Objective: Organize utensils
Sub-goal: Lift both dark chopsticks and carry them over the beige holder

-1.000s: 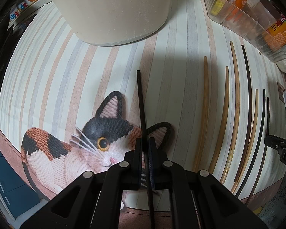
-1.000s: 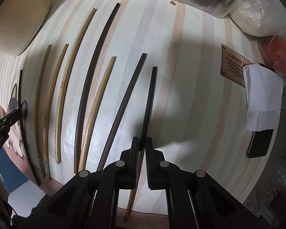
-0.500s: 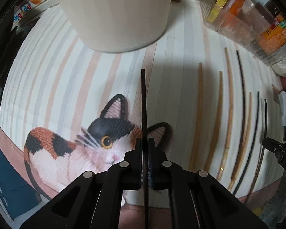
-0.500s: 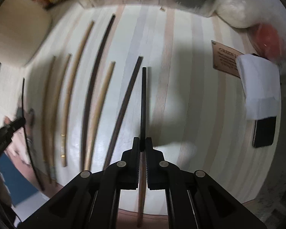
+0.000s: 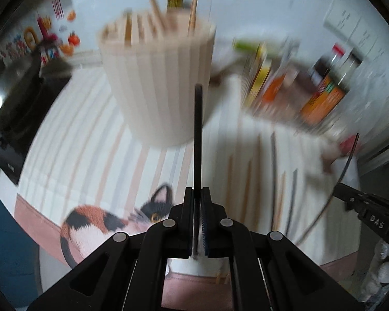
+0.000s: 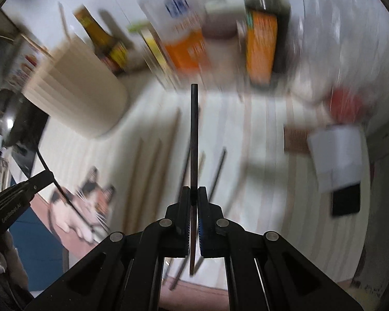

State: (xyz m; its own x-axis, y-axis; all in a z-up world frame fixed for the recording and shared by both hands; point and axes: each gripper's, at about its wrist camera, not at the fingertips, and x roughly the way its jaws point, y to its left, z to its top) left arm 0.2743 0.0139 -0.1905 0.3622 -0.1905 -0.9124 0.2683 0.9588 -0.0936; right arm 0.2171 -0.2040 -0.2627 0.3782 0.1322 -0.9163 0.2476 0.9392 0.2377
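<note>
The left hand-held gripper (image 5: 197, 194) is clenched on a black chopstick (image 5: 198, 134), which stands up out of the jaws and points toward the cream holder (image 5: 158, 83) at the far side of the counter (image 5: 72, 134). The right hand-held gripper (image 6: 193, 194) likewise grips a dark chopstick (image 6: 193, 134), pinched near its lower part with a short tail hanging below the jaws. Both views are smeared by motion. The holder already has a few wooden sticks (image 5: 193, 7) leaning in it. More chopsticks (image 5: 273, 181) lie in a row on the striped mat (image 5: 96, 119), right of the cat print (image 5: 103, 220).

The risks, as I judge them: each stick is held at one narrow point, so a fast swing could let it pivot or slide out of the jaws. Two arms heading for the same holder could cross tips or knock each other. A tip striking the rim rather than the opening could tip the holder, and the bottles (image 6: 262, 46) close behind it leave little room for overshoot.
</note>
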